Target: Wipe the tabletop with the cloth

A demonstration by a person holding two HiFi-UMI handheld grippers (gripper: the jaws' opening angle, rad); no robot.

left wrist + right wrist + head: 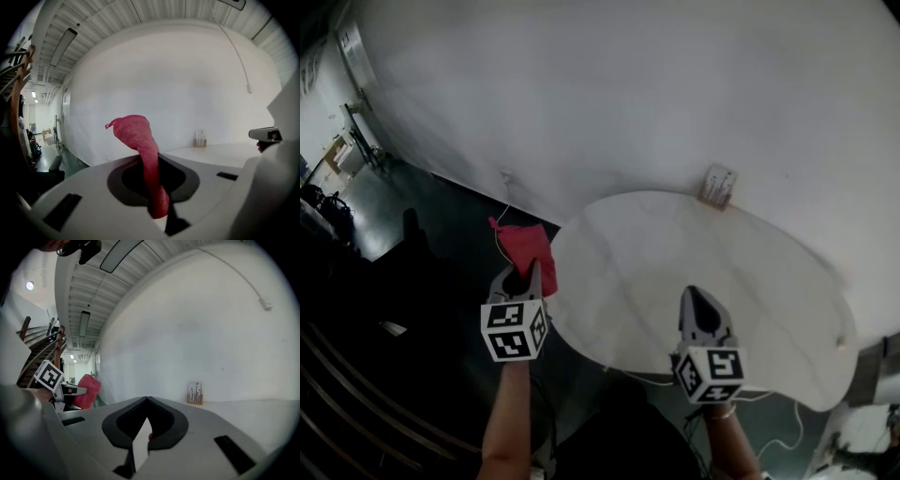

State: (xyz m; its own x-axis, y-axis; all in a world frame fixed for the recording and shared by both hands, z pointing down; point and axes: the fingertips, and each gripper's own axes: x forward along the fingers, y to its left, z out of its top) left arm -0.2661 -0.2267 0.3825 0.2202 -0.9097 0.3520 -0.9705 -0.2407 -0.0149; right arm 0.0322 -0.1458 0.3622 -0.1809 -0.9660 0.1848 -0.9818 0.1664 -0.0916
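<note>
Left gripper (528,272): jaws clamped shut on the cloth (525,246), pinching a narrow neck of it, with the rest bunched loosely past the tips.
Cloth position: red, held in the air just beyond the counter's left edge, over the dark floor (441,225); not touching the counter.
Right gripper (693,294): jaws closed tip to tip, nothing gripped; poised over the counter's near edge, well apart from the cloth.
Counter (675,253): white, rounded in outline, bare except for a small card stand (718,187) at the far edge against the wall (628,94).
Surface condition: no spill, stain or wipe track to be made out; cannot tell whether any part is already wiped.
Progress: judged as cloth in hand but no wiping under way, since fabric and surface are apart; essentially the whole wipe left to do, as far as visible.
Remaining work: judged to need the cloth carried in over the left edge, lowered onto the surface and swept across to the right edge, skirting the card stand.
Risk: bunched fabric likely to give a small contact patch; hard jaw tips liable to scrape the counter if pressed too low.
</note>
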